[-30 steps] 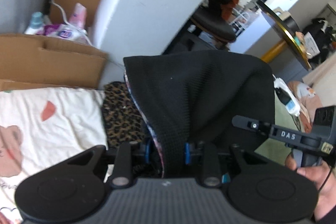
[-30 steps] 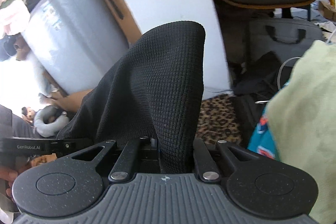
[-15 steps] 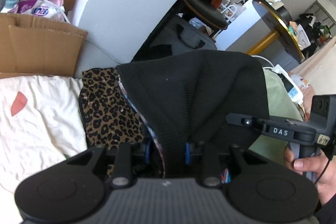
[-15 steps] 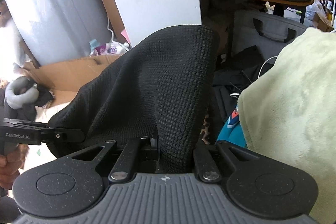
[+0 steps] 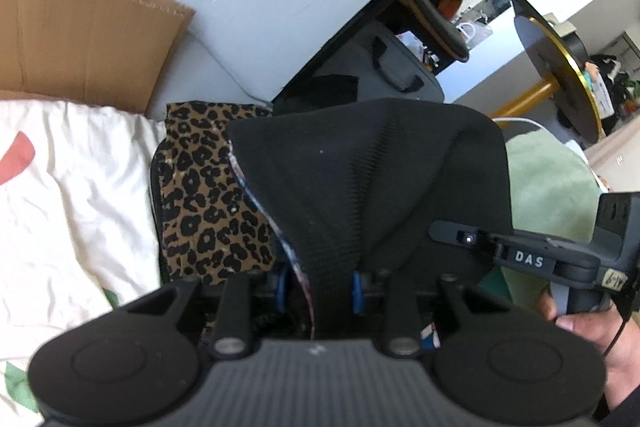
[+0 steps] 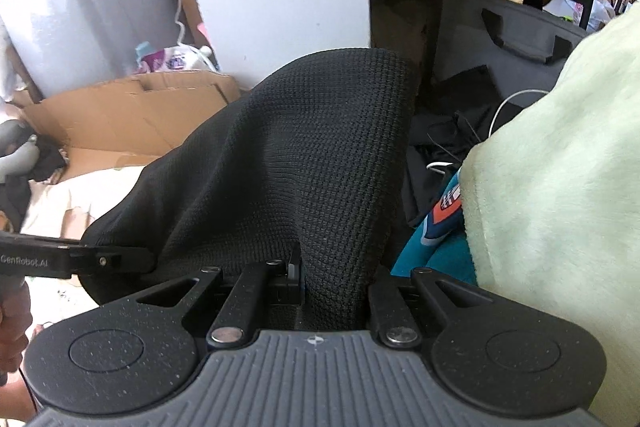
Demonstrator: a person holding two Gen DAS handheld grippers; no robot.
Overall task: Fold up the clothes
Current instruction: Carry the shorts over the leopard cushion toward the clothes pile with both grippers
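Observation:
A black knit garment [image 5: 372,187] fills the middle of both wrist views, folded over and draped between the two grippers. My left gripper [image 5: 320,283] is shut on one edge of it, the cloth bunched between the blue pads. My right gripper [image 6: 332,279] is shut on the other edge of the black garment [image 6: 304,155]; its fingertips are hidden under the cloth. Each view shows the other tool at its side, held in a hand. A leopard-print garment [image 5: 208,203] lies just below and left of the black one.
A cream printed sheet [image 5: 68,195] covers the surface at left, with a cardboard box [image 5: 80,43] behind it. A pale green fleece [image 6: 560,187] and a teal garment [image 6: 436,239] pile up at right. A grey bag [image 5: 384,79], a chair and a white wall stand behind.
Both grippers have come down with the black garment still held. The leopard-print cloth and the green fleece now look larger and closer.

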